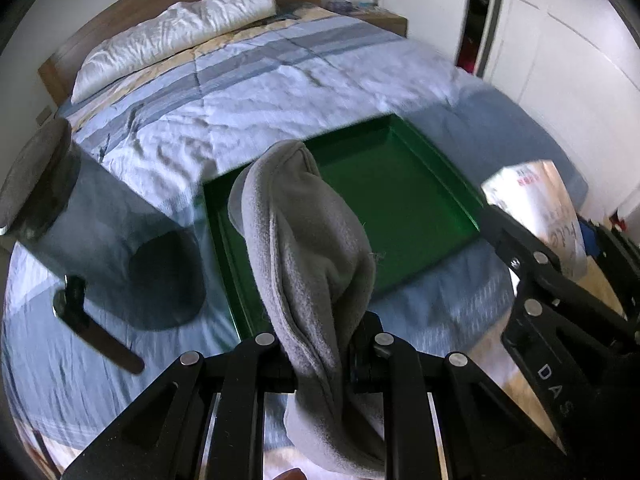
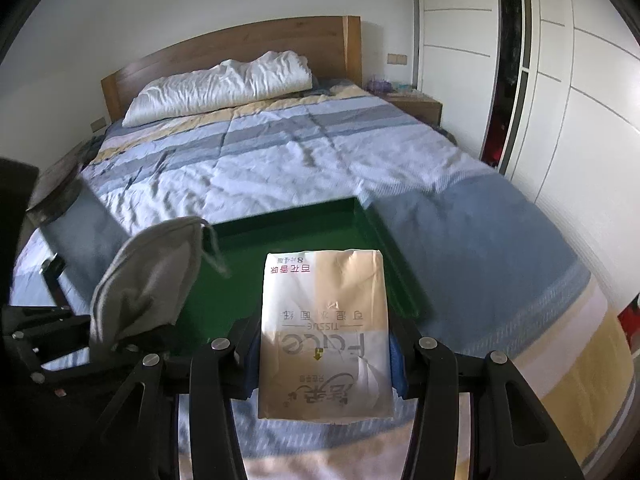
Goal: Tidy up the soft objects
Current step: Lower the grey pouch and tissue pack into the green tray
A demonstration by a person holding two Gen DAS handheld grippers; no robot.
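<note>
A green tray (image 1: 432, 168) lies on the bed near its foot; it also shows in the right wrist view (image 2: 280, 216). My left gripper (image 1: 324, 364) is shut on a grey fleece cloth (image 1: 304, 240), held above the tray's near left edge. My right gripper (image 2: 324, 356) is shut on a beige soft tissue pack (image 2: 324, 320), held over the tray's near edge. The tissue pack (image 1: 532, 196) and right gripper show at the right of the left wrist view. The grey cloth (image 2: 148, 276) shows at the left of the right wrist view.
The bed (image 2: 280, 152) has a blue, white and yellow quilt and a white pillow (image 2: 224, 84) at the wooden headboard. A dark cylindrical object (image 1: 92, 236) is at the left. White wardrobe doors (image 2: 560, 100) stand at the right, a nightstand (image 2: 416, 104) beyond the bed.
</note>
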